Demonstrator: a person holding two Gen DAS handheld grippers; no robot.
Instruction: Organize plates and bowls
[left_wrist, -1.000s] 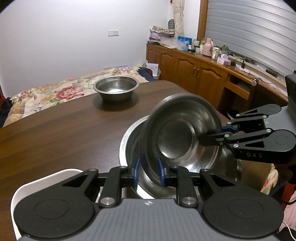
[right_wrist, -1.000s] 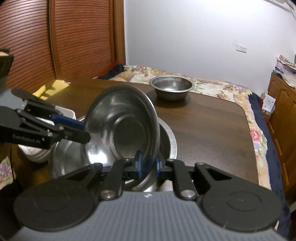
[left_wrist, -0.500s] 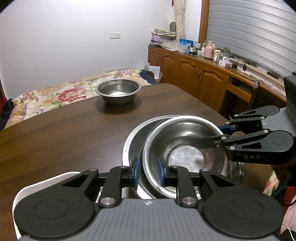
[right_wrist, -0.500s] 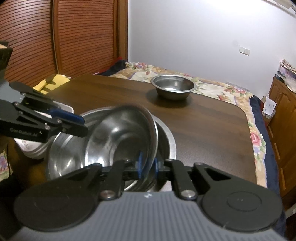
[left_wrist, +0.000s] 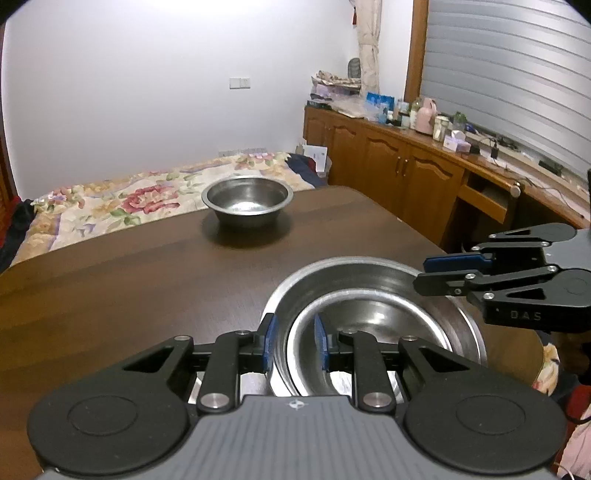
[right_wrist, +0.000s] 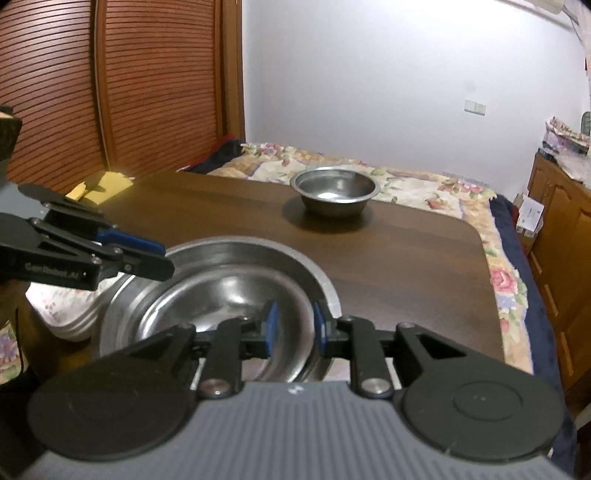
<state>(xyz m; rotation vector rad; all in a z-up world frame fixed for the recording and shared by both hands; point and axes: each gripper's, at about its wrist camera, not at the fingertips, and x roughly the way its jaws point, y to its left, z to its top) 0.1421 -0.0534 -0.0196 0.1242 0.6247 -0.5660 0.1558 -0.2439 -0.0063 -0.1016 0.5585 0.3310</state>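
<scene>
A steel bowl (left_wrist: 373, 325) lies nested flat inside a larger steel bowl (left_wrist: 354, 267) at the near edge of the brown table (left_wrist: 129, 280). The nested pair also shows in the right wrist view, inner bowl (right_wrist: 218, 299) inside outer bowl (right_wrist: 258, 251). My left gripper (left_wrist: 294, 341) is open, its pads either side of the bowls' near-left rims without pinching. My right gripper (right_wrist: 293, 326) is open, straddling the bowls' right rims. A third steel bowl (left_wrist: 247, 201) stands alone at the table's far side, also in the right wrist view (right_wrist: 334, 190).
White plates (right_wrist: 64, 314) are stacked left of the nested bowls. A floral bed (left_wrist: 110, 199) lies beyond the table. Wooden cabinets (left_wrist: 402, 173) with clutter run along the right. Slatted wooden doors (right_wrist: 110, 92) stand at the left.
The tilted bowl held by both grippers was lowered flat into the larger bowl. Both grippers then opened and let go of its rim.
</scene>
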